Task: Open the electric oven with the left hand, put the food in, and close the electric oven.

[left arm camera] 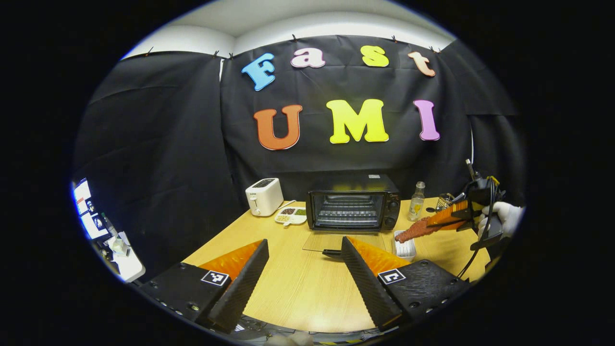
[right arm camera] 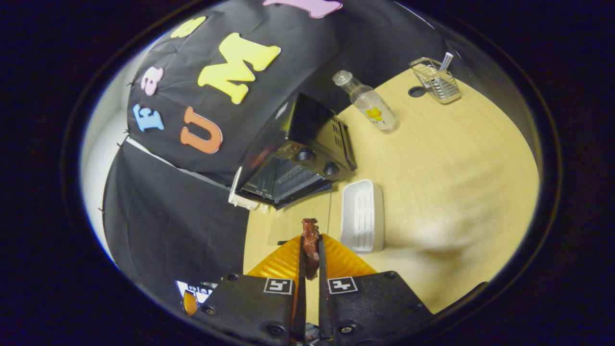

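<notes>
The black electric oven (left arm camera: 353, 209) stands at the back of the wooden table (left arm camera: 298, 288), its glass door (left arm camera: 331, 240) folded down flat and the rack inside bare. My left gripper (left arm camera: 305, 241) hovers open in front of that door with nothing between its fingers. To the right, a gloved hand (left arm camera: 504, 216) holds my right gripper (left arm camera: 435, 223), shut on a reddish-brown strip of food (left arm camera: 417, 230) above the white tray (left arm camera: 404, 247). In the right gripper view the food (right arm camera: 310, 230) sticks out of the shut gripper (right arm camera: 311, 242), pointing toward the oven (right arm camera: 298, 163) and beside the tray (right arm camera: 362, 216).
A white toaster (left arm camera: 264, 196) and a small divided dish (left arm camera: 291, 215) sit left of the oven. A clear bottle (left arm camera: 416, 202) stands right of it, with a wire basket (right arm camera: 436, 79) farther back. Screens (left arm camera: 89, 211) lie off the table's left side.
</notes>
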Motion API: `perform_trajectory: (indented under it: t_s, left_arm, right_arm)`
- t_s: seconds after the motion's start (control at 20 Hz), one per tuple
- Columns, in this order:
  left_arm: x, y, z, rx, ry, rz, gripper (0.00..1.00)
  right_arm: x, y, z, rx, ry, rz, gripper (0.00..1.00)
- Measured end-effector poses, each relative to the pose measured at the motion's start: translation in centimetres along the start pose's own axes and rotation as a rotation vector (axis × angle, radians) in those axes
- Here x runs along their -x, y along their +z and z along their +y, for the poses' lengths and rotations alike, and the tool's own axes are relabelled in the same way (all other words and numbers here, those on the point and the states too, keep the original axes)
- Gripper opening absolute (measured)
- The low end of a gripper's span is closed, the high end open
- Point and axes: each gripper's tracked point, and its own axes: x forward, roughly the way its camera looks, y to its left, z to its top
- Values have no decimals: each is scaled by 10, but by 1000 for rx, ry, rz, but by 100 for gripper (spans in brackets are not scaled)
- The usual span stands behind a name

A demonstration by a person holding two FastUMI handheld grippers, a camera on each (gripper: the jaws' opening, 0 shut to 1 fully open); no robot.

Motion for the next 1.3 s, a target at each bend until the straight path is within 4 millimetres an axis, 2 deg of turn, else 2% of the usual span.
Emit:
perform_trajectory:
  t_s: [0.15,0.3,0.45,0.6,0.8,1.0,1.15,1.3]
  left_arm:
    - [28,-11,21,-4,-39,4,97]
    - [54,-12,44,-31,-80,-17,97]
    - [67,-13,65,-26,-94,-22,97]
    - [70,-11,80,-34,-97,-23,97]
    - [53,-9,100,-38,-88,-6,97]
    - [21,1,122,-38,-60,7,97]
    - [-6,15,137,-26,-46,11,97]
    - [-35,31,144,-26,-37,1,97]
  right_arm:
    - [12,-20,32,-39,-2,-134,13]
    - [13,-41,57,-123,5,-258,13]
    - [-5,-59,74,-192,-4,-307,13]
    - [-32,-55,88,-235,-26,-379,13]
    - [-88,-42,103,-291,-26,-424,13]
    - [-148,-15,97,-347,-41,-479,13]
    - [-192,4,84,-332,-84,-500,13]
    - [-226,28,76,-313,-110,-534,13]
